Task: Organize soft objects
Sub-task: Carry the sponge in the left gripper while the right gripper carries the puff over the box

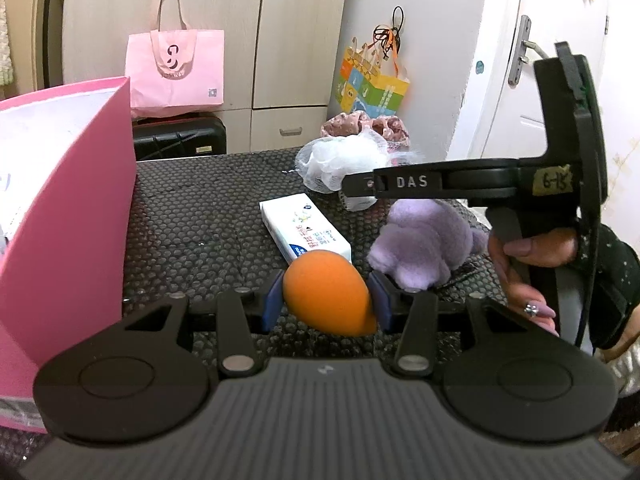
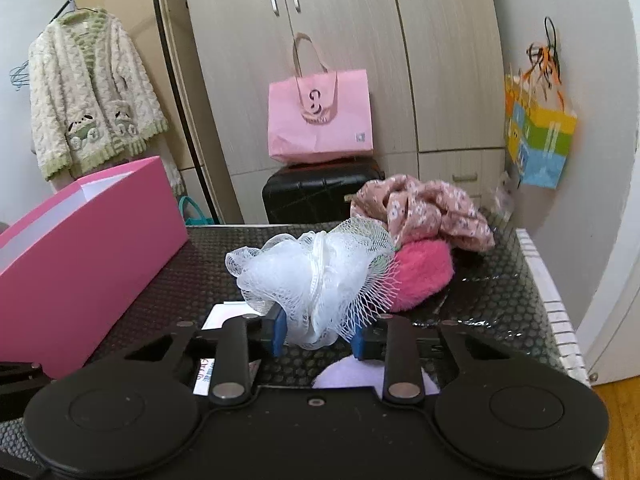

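1. We've got the orange sponge (image 1: 328, 292) pinched in our left gripper (image 1: 326, 300), just right of the pink box (image 1: 64, 216).
2. Our right gripper (image 2: 318, 330) is clamped on the white mesh pouf (image 2: 308, 276), further right of the box.
3. Risk: the mesh could snag the pink fuzzy pad (image 2: 422, 274) touching it, or slip from a thin grip.

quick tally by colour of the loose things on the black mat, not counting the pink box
orange: 1, sponge
white: 2, mesh pouf, carton
purple: 1, plush
pink: 2, fluffy pad, floral cloth
total: 6
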A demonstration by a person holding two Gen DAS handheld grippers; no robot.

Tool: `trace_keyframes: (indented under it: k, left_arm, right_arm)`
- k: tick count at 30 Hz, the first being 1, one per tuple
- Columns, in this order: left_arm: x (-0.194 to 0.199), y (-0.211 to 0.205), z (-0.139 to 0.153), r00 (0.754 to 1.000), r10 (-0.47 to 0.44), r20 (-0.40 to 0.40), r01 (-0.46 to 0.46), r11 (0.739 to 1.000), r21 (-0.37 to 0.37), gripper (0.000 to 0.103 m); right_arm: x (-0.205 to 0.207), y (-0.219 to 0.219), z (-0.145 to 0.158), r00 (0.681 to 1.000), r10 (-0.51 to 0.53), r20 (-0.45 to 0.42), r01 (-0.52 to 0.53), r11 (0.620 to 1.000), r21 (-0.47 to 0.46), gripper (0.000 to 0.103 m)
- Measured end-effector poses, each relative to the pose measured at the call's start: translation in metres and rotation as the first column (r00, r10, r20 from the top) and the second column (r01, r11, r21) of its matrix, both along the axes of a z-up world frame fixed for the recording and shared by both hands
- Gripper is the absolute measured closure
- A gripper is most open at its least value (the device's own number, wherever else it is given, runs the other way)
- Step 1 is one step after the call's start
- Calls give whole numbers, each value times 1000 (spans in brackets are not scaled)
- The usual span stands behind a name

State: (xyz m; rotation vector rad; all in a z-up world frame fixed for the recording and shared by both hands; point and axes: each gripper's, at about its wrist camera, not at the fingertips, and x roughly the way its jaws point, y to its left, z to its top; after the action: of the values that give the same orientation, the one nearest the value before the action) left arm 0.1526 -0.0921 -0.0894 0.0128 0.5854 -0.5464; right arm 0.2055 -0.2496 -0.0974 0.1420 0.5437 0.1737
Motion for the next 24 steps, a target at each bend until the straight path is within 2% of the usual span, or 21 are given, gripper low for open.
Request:
trace_keyframes:
  k: [6, 10, 15, 24]
  left_arm:
    - [-10, 7, 6, 1000, 14, 19, -14, 1000, -2, 58]
    - [-12, 9, 7, 1000, 20, -6, -20, 1000, -4, 58]
    - [-19, 12, 6, 999, 16, -47, -16, 1000, 6, 58]
    - [-41, 27, 10, 998, 36, -57, -35, 999, 20, 57]
  right_arm:
    - [-17, 1, 10, 999, 6, 35, -6, 1000, -4, 70]
    - [-30, 3, 17, 999, 19, 49, -19, 1000, -6, 70]
    - [-53, 10, 23, 997, 41, 70, -39, 999, -38, 70]
    - [-101, 25, 33, 990, 91, 105, -79, 990, -114, 70]
